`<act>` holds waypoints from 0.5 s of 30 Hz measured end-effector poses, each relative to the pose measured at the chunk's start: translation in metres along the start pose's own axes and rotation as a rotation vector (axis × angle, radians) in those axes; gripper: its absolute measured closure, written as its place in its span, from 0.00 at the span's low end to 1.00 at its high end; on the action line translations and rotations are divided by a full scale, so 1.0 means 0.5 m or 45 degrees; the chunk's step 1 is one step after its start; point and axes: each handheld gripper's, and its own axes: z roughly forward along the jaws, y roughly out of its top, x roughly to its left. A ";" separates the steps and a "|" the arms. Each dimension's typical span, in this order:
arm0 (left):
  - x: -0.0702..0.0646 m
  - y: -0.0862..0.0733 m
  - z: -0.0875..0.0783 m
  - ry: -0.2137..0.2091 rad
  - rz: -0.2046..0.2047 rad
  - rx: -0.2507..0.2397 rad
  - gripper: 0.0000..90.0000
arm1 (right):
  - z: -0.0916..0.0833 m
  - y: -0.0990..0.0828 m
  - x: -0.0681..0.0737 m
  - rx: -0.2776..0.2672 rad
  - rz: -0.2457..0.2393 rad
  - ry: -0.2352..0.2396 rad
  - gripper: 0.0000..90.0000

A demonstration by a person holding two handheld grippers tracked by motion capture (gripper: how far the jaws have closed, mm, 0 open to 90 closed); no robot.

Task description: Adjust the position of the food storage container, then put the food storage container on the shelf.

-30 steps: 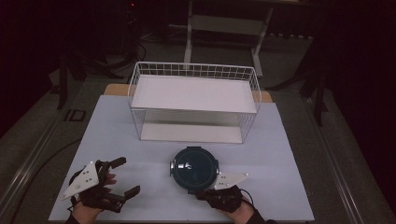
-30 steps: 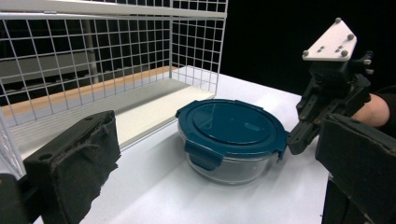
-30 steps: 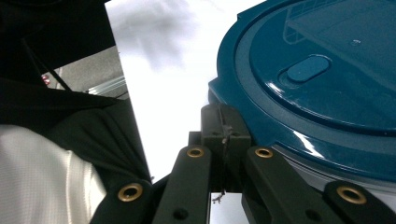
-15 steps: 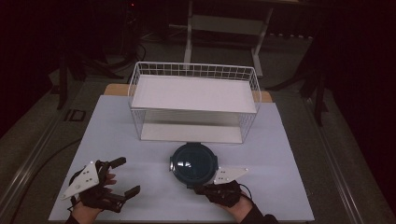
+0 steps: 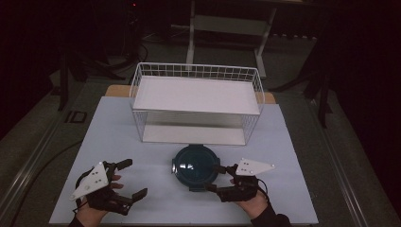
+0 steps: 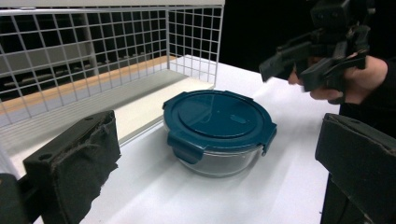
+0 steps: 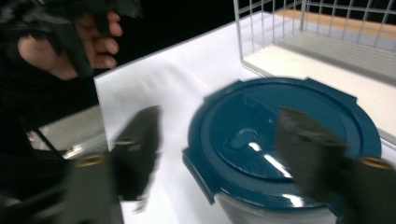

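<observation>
Nearest to us, the left gripper point(image 5: 135, 178) hovers low over the front left of the white table point(image 5: 113, 127), its jaws spread with nothing between them. The right gripper point(image 5: 213, 178) sits at the front right with its jaws having just been opening; in the right gripper view they stand wide, one on either side of the lid's near edge, pressing on nothing.

Just beyond its fingertips stands the round clear glass container with a dark teal snap-on plastic lid point(image 6: 218, 130), at the table's middle, right in front of the basket and apart from it. We judge it heavy for its size, rigid, and breakable if dropped. The glass wall looks smooth and likely slippery, and the body seems too broad to span easily. The four lid latches and the overhanging rim offer the best purchase; we would pinch the rim at a latch, or steady it with both grippers from opposite sides.

The tabletop is flat, plain and matte. Farther back stands the white wire basket point(image 5: 196, 73) holding a white shelf board. Beyond it the room is dark, with a metal stand point(image 5: 227, 23) and cables on the floor.
</observation>
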 end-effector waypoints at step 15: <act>0.016 0.076 0.030 -0.075 -0.082 -0.008 0.00 | -0.061 0.030 -0.020 -0.122 -0.158 -0.267 0.16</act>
